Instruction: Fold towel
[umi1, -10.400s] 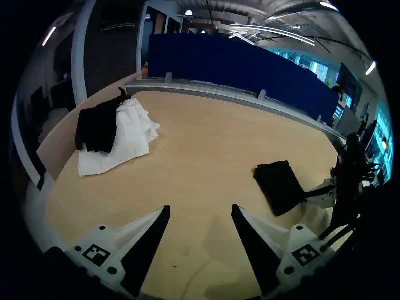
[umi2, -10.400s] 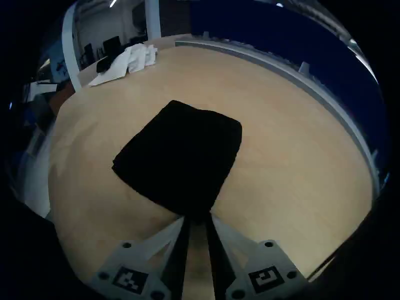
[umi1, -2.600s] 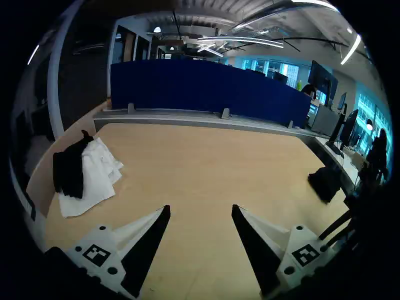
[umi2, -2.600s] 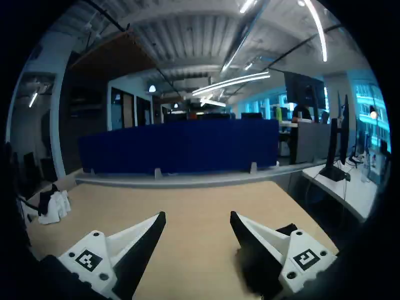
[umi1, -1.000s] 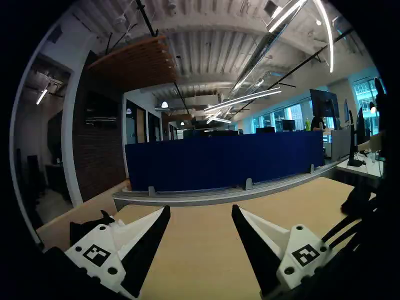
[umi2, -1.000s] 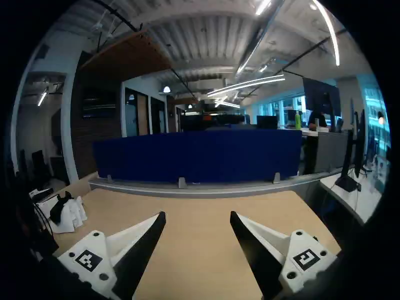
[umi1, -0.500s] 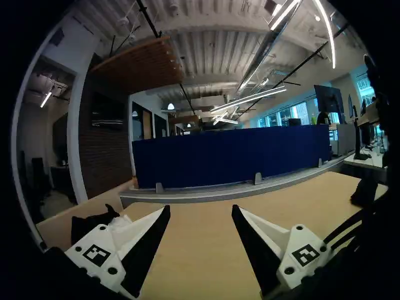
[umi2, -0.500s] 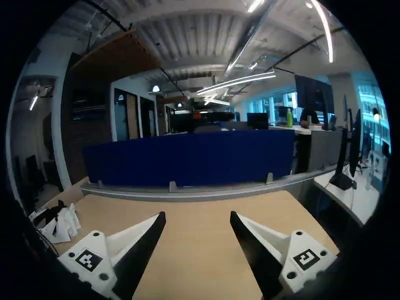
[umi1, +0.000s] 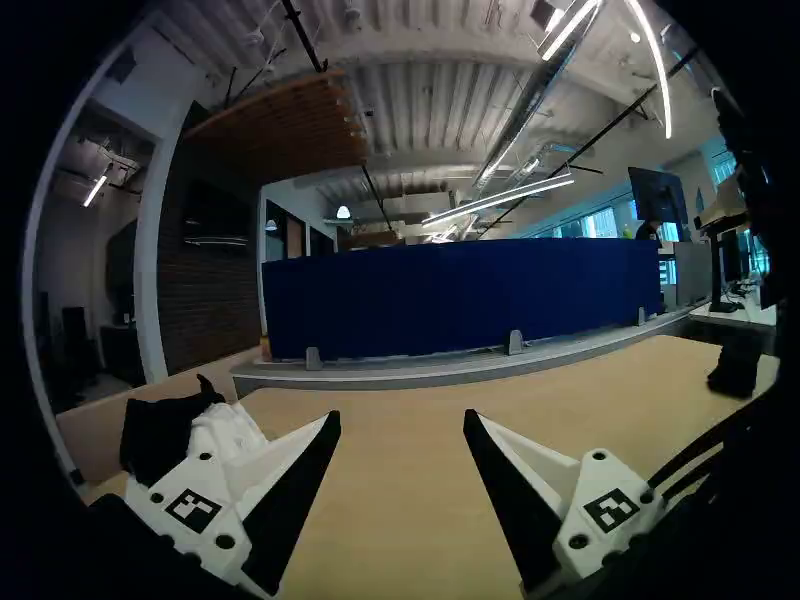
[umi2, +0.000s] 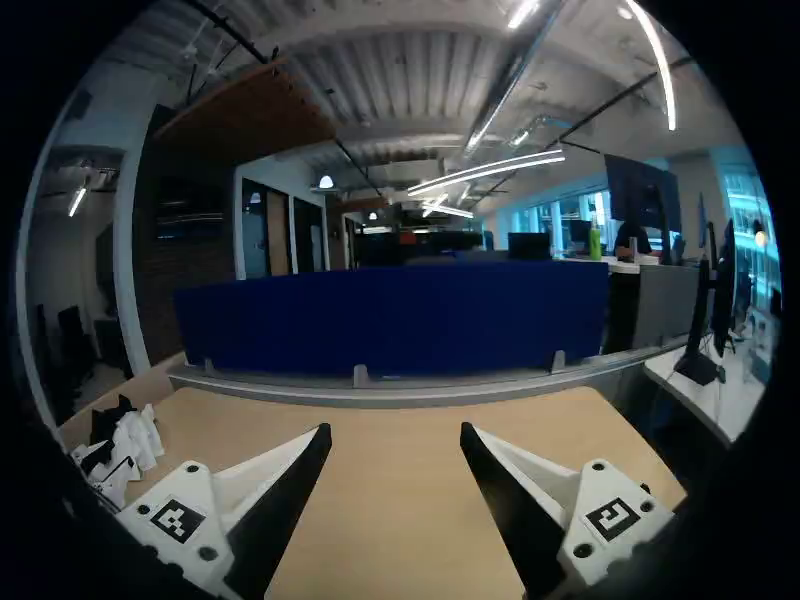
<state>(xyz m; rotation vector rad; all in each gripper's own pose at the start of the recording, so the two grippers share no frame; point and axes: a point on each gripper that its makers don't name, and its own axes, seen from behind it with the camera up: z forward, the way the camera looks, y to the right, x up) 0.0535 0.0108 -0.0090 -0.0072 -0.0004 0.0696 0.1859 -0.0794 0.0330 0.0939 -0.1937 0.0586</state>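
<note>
Left hand-held gripper (umi1: 400, 470) is pointing out across the bench (umi1: 420, 395), fingers spread wide, nothing between them but bare pale wood; over on the right edge of the bench, well apart from those fingers, there's the black towel (umi1: 738, 368), a small dark lump, and I cannot tell from here how neatly it lies; on the near left, just beyond my left finger, sits the pile of towels (umi1: 185, 435), black cloth lying against crumpled white cloth; at the far side of the bench the blue partition (umi1: 460, 295) runs straight across; now the right hand-held gripper (umi2: 395, 480), same story, fingers wide apart and gripping nothing, wood grain showing in the gap; in the right gripper view the pile of towels is off at the left edge of the bench, white with a bit of black on top, well away from the fingers; the blue partition closes off the far side here too, and a dark monitor (umi2: 715, 290) stands on a neighbouring desk to the right; neither hand-held gripper is touching any cloth
</note>
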